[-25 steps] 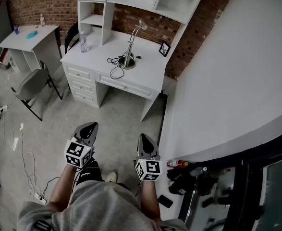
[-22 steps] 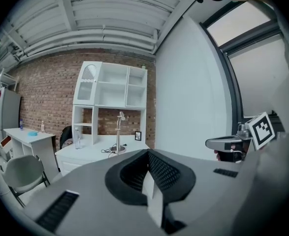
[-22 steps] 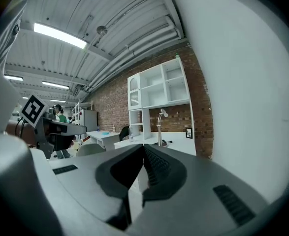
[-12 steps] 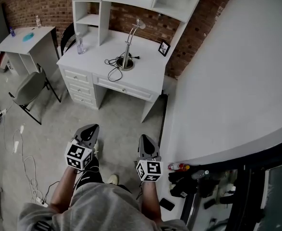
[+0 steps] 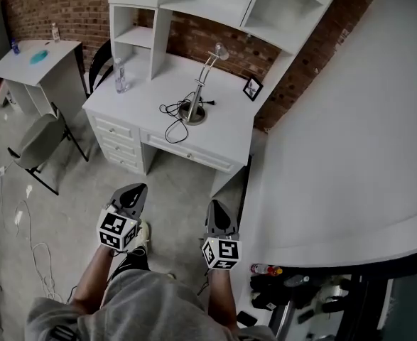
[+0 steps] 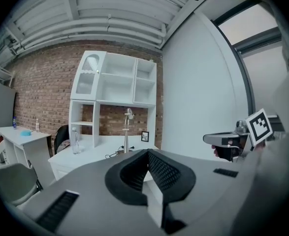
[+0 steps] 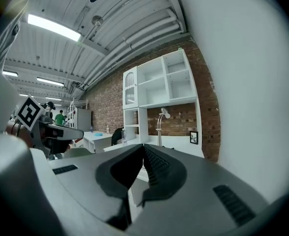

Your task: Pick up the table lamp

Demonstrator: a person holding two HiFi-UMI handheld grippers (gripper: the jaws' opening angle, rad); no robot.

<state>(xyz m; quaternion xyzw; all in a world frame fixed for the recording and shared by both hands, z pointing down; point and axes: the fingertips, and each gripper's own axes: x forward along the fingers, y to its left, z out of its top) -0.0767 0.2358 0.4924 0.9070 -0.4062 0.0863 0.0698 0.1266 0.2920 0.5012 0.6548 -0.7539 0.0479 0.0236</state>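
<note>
The table lamp (image 5: 199, 85) stands on the white surface (image 5: 141, 91) against the brick wall, near the middle and well apart from both grippers, with bare floor between them. Its black cable (image 5: 171, 112) lies coiled on the surface, touching the round base and trailing toward the front edge above the drawers. A water bottle (image 5: 121, 77) stands toward the left end and a small picture frame (image 5: 251, 88) toward the right end, both clear of the lamp. A white shelf unit (image 5: 194, 2) rises over the back of the surface. A grey chair (image 5: 41, 139) and a second table (image 5: 34, 54) stand off to the left, and a white wall (image 5: 350, 133) runs along the right. The left gripper (image 5: 131, 190) and right gripper (image 5: 215, 209) are held low, side by side, aimed toward the surface. The head view alone shows the cable's layout, the drawers and the floor. The left gripper view shows its jaws pressed together on nothing, and the right gripper at its right edge. The right gripper view shows its jaws likewise pressed together and empty, the left gripper at its left edge, ceiling strip lights (image 7: 53, 27) and a distant person in green (image 7: 60, 117). The lamp's long axis is upright along its stem; the head at the top bends off toward the picture-frame side.
</note>
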